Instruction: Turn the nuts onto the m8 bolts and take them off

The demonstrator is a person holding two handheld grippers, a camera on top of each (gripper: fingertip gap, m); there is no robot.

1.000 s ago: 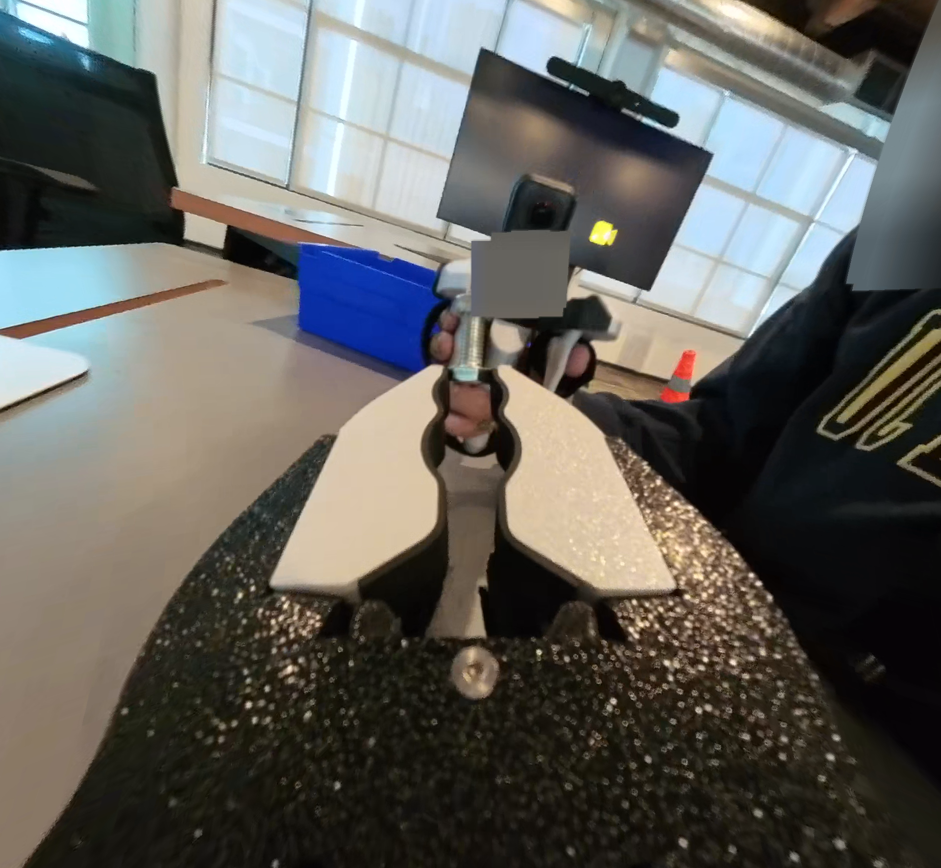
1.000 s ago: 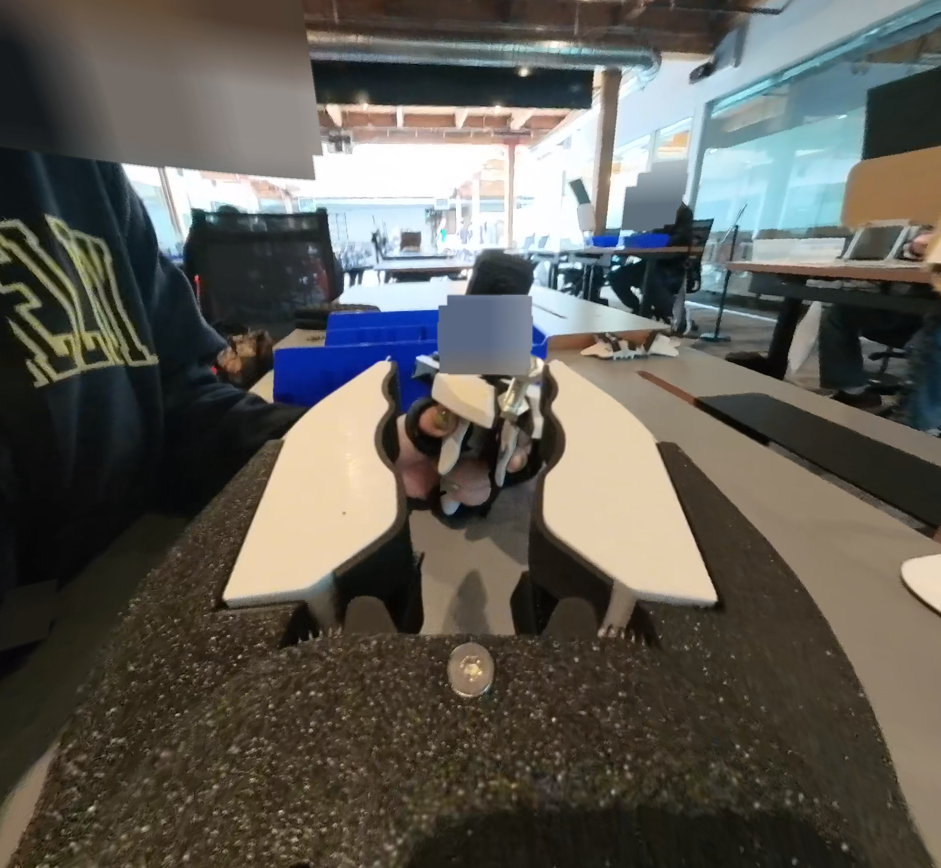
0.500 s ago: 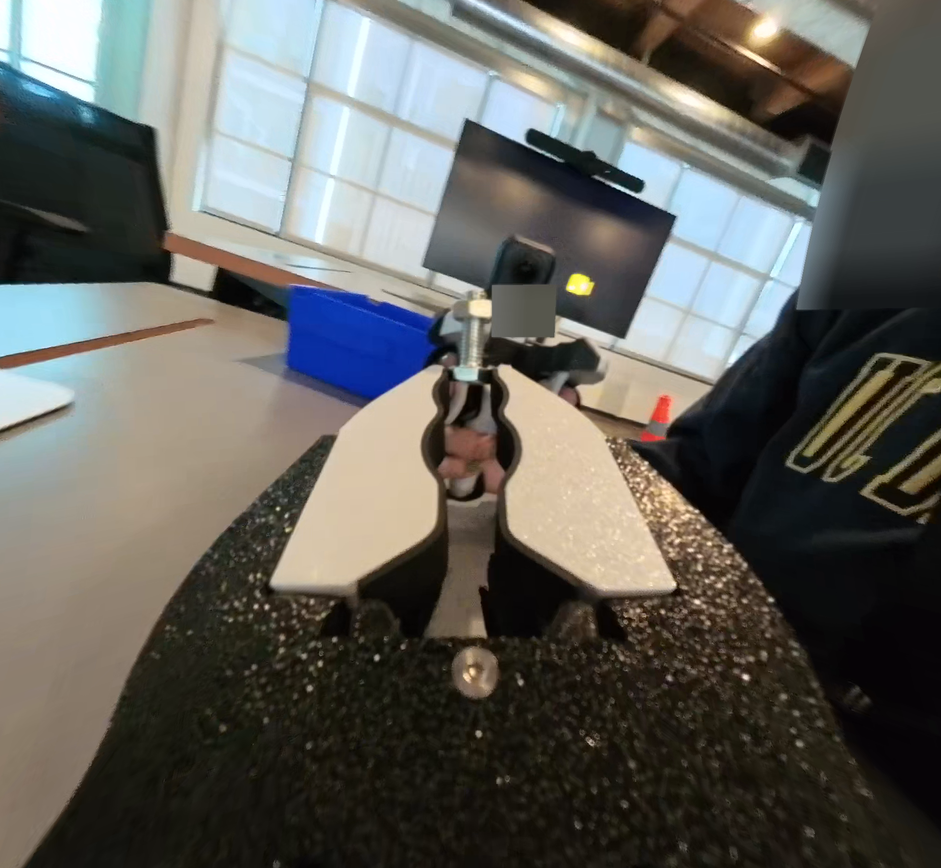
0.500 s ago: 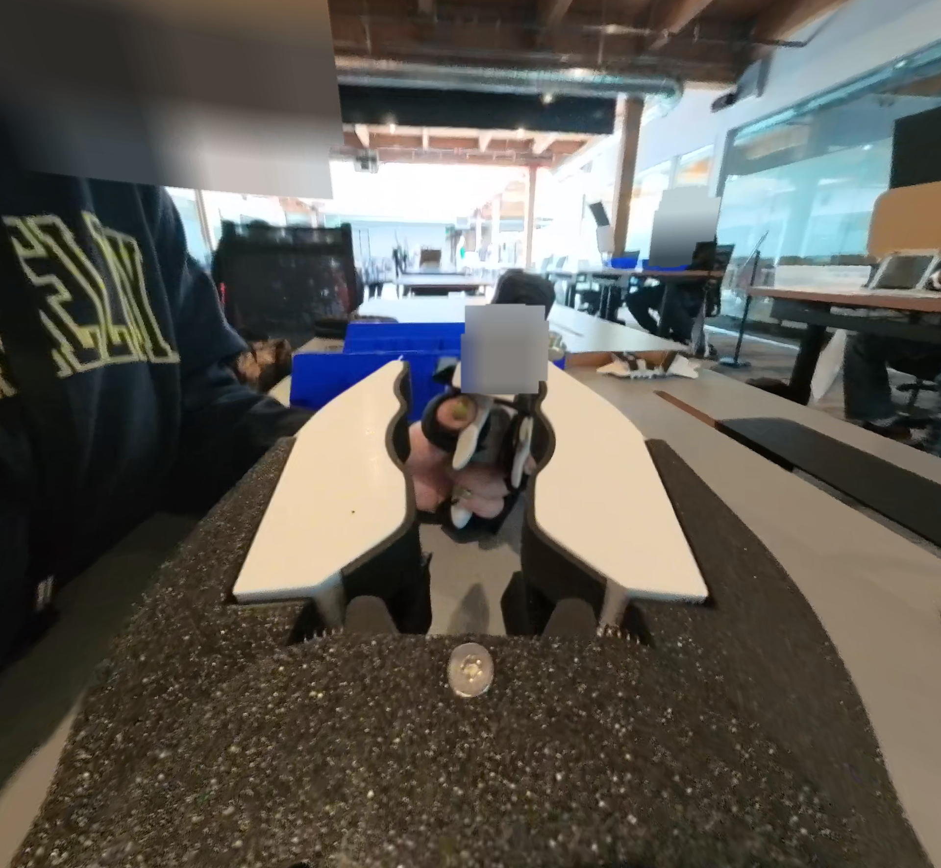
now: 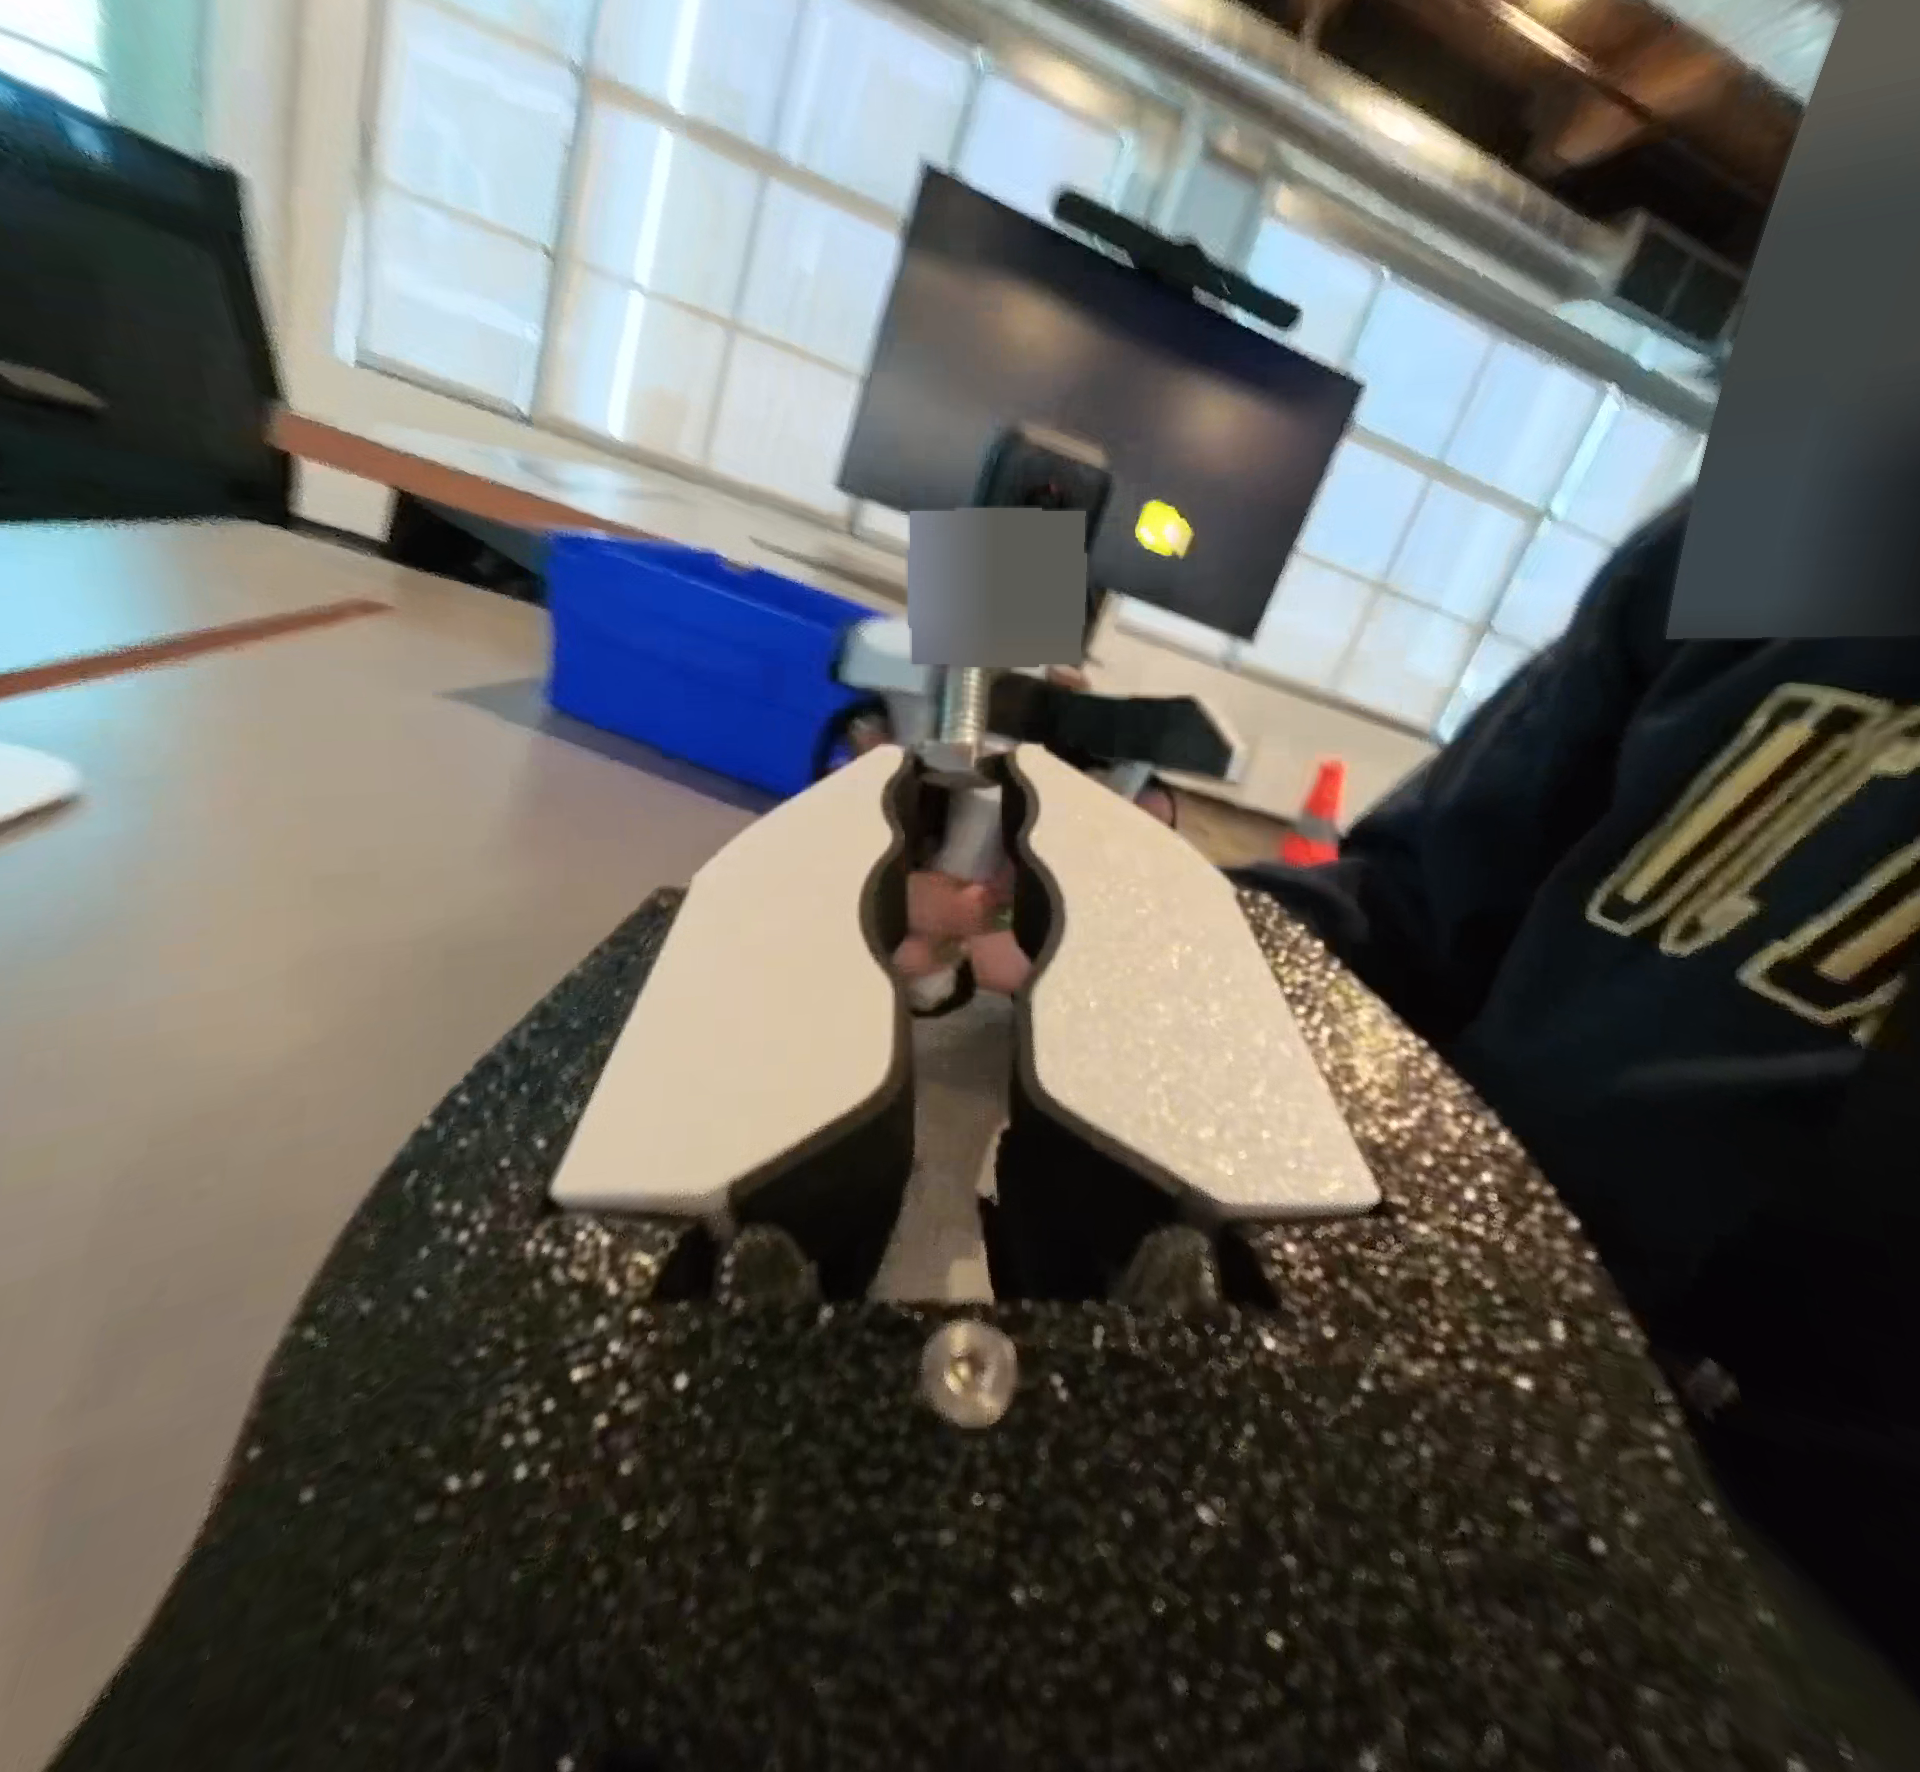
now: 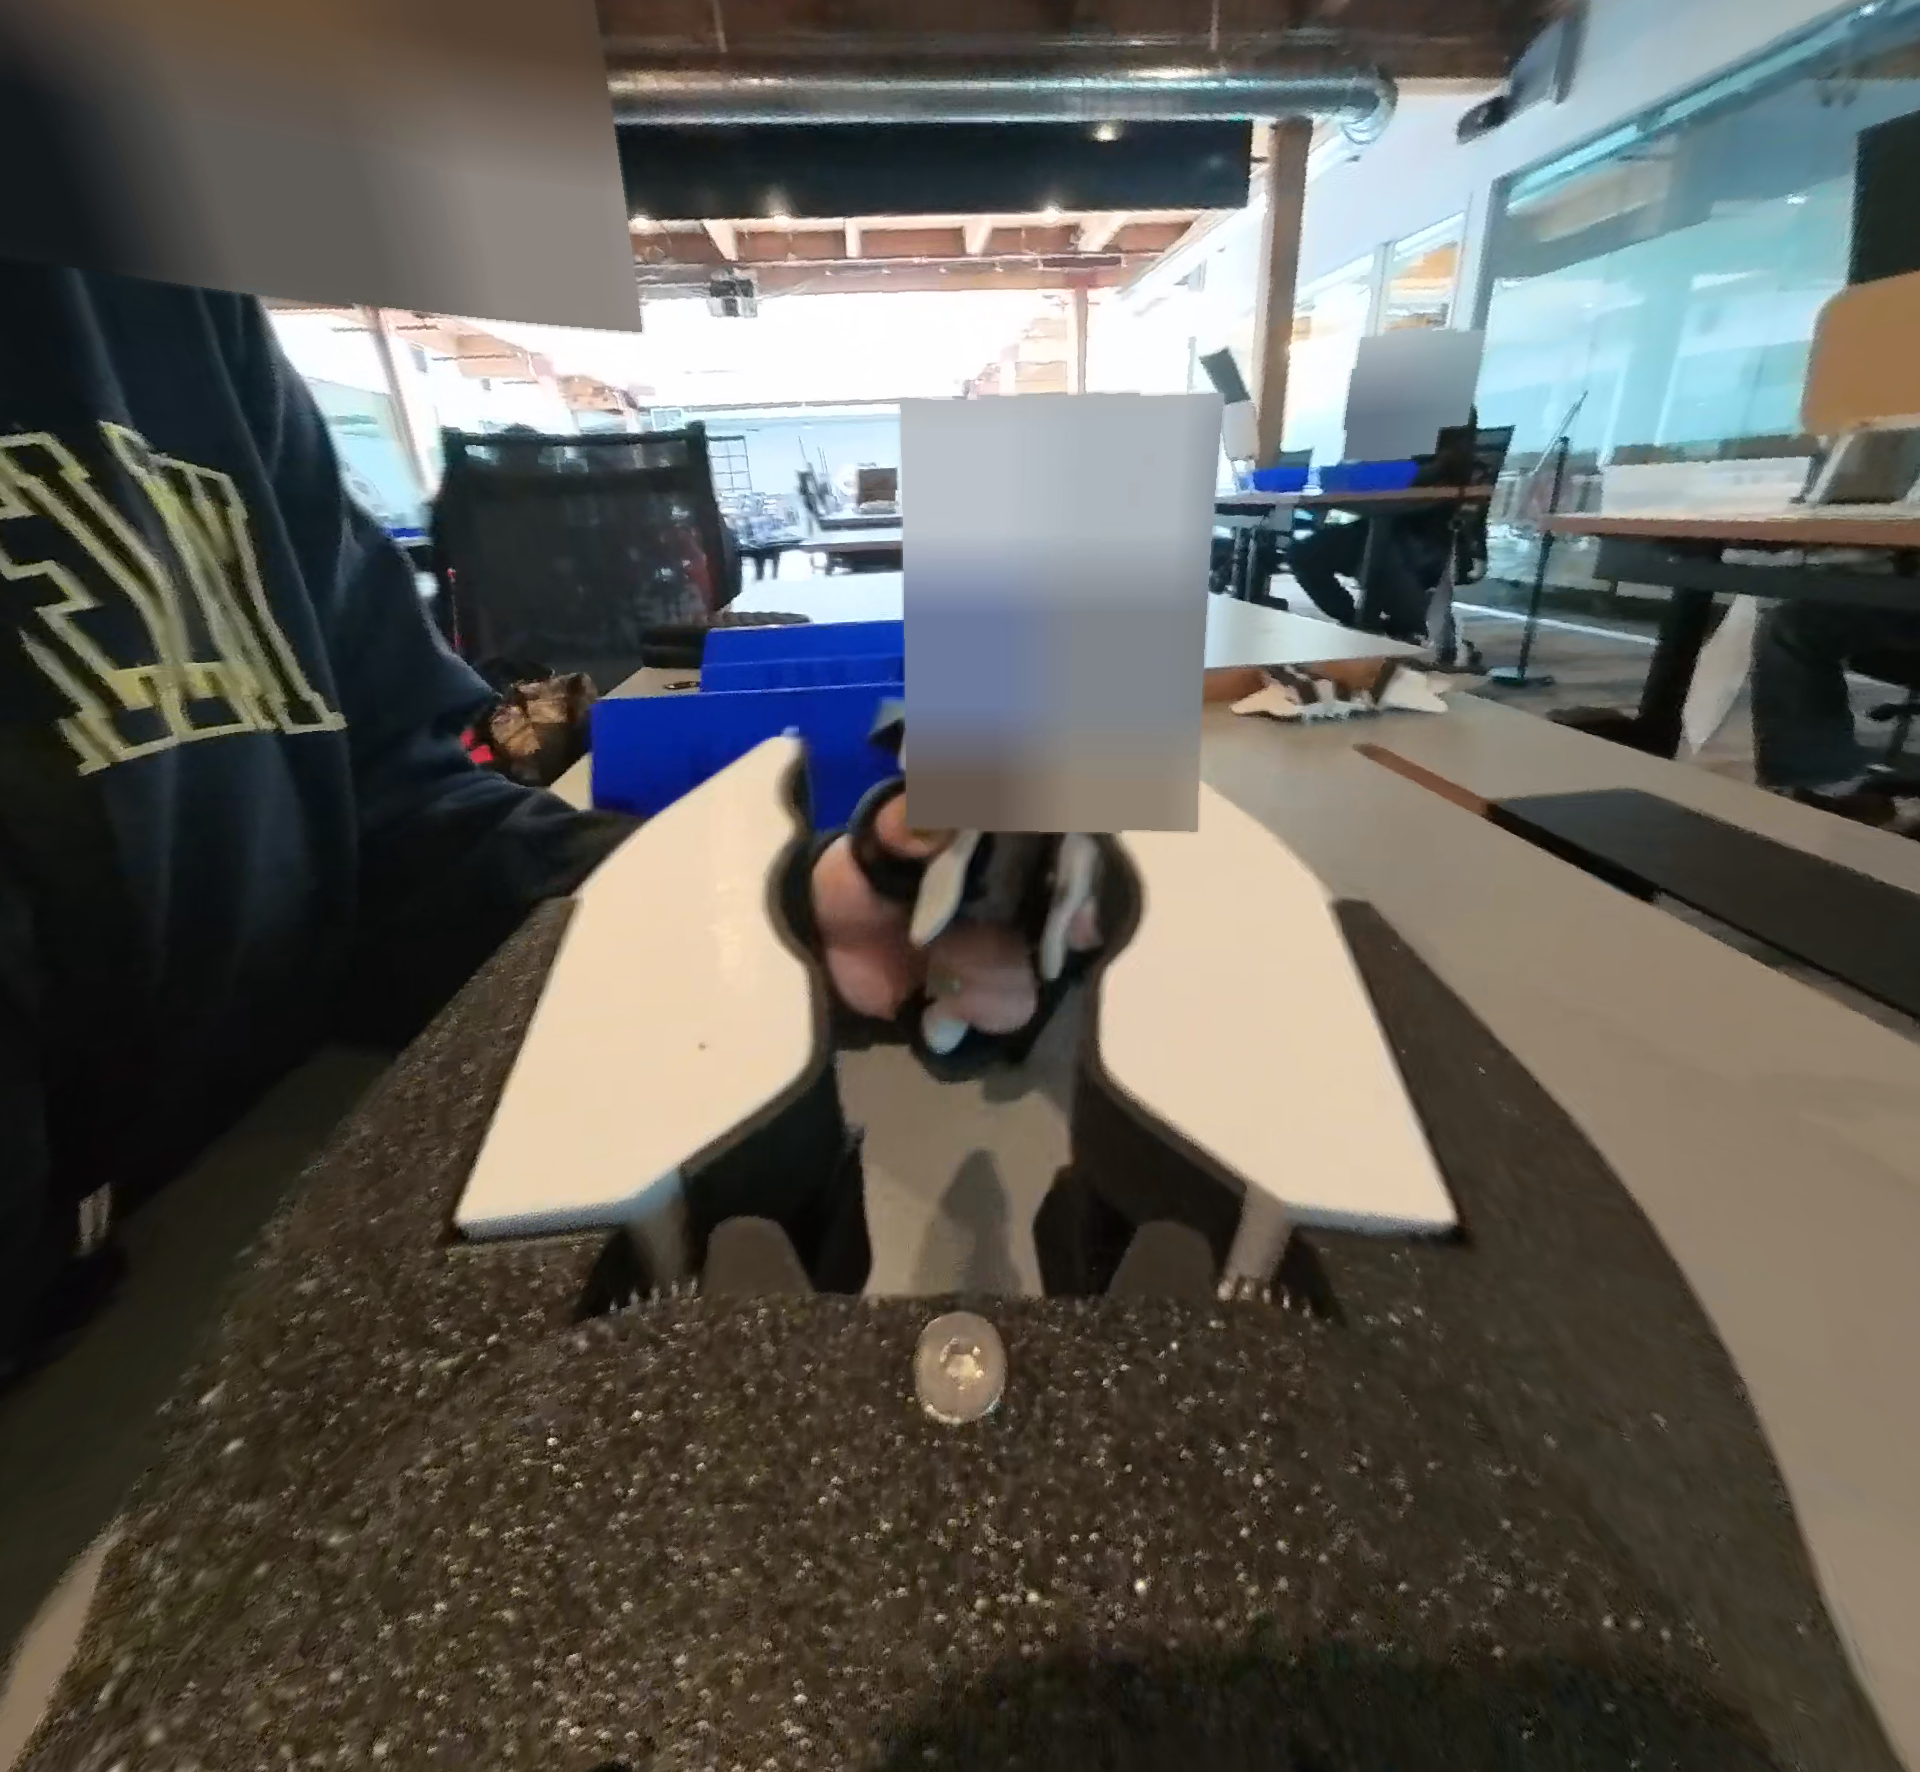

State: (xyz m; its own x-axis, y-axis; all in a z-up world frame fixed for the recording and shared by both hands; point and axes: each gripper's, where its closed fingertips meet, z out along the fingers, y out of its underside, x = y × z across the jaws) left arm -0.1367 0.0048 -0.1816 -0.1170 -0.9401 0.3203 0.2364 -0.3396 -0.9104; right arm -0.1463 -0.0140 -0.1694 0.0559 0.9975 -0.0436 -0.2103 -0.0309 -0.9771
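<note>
The left gripper (image 5: 958, 766) is clenching a silver bolt (image 5: 964, 709) at its tips, the two white fingers (image 5: 790, 943) pressing in on it from either side. The bolt is standing upright, its threaded shank rising clear above the fingertips; its upper end is passing behind a grey patch. A hex-shaped part, probably the bolt head or a nut, is sitting right at the fingertips, though motion blur is preventing a firm call.

The right gripper (image 6: 997, 787) is standing released, its white fingers (image 6: 665, 995) spread wide with the left gripper and the person's hand (image 6: 883, 933) showing between them. Its tips are lying partly behind a grey patch, so whether they are touching the bolt cannot be told.

Both grippers are being held above a grey table (image 5: 312, 787). A blue bin (image 5: 686, 662) is resting on the table beyond them, and a dark monitor (image 5: 1091, 434) is standing farther back.
</note>
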